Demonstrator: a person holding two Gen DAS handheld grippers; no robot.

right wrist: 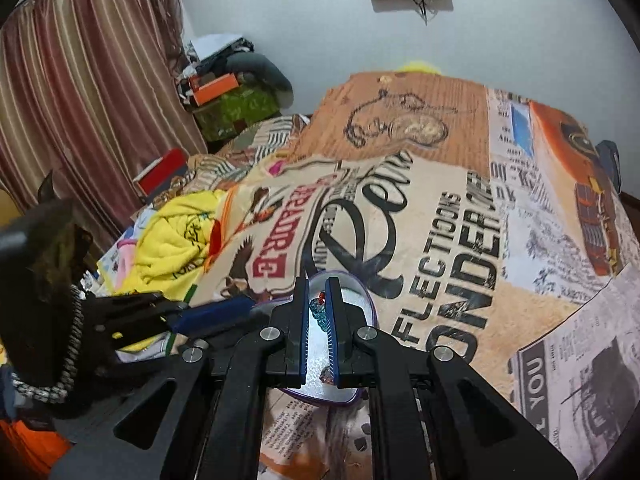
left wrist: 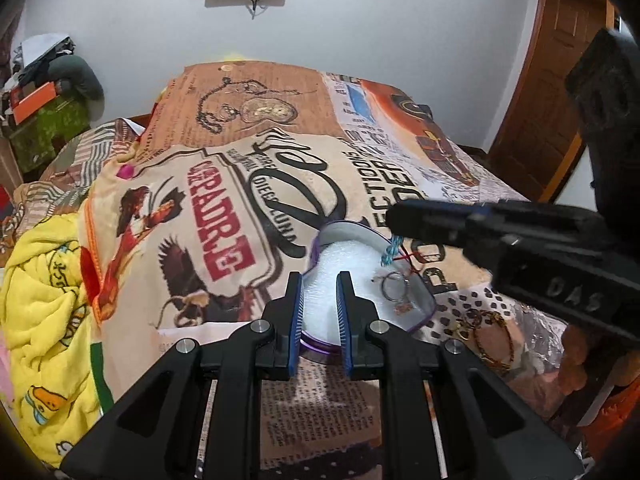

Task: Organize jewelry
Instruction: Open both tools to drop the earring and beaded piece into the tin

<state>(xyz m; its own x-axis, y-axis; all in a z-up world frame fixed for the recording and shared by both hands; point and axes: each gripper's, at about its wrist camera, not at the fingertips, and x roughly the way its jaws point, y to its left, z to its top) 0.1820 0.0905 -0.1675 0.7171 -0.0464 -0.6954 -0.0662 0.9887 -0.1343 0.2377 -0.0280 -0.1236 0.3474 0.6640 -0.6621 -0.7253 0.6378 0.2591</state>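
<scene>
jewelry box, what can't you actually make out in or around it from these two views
- Jewelry box near rim: left wrist view, hidden behind the left gripper.
- Teal bracelet: right wrist view, mostly covered by the right gripper fingers; full length unclear.
- Rings in the box: left wrist view, too small and blurred to count.
- Gold chain outside the box: partly blurred, its end lost under the right gripper body.

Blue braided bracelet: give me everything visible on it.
The blue braided bracelet is a short woven cord in light blue, with red thread trailing from it. It looks like textile. The right gripper is shut on it, so it dangles from the fingertips over the white padded inside of the purple-rimmed jewelry box on the bed. Whether its lower end touches the padding is unclear.
</scene>
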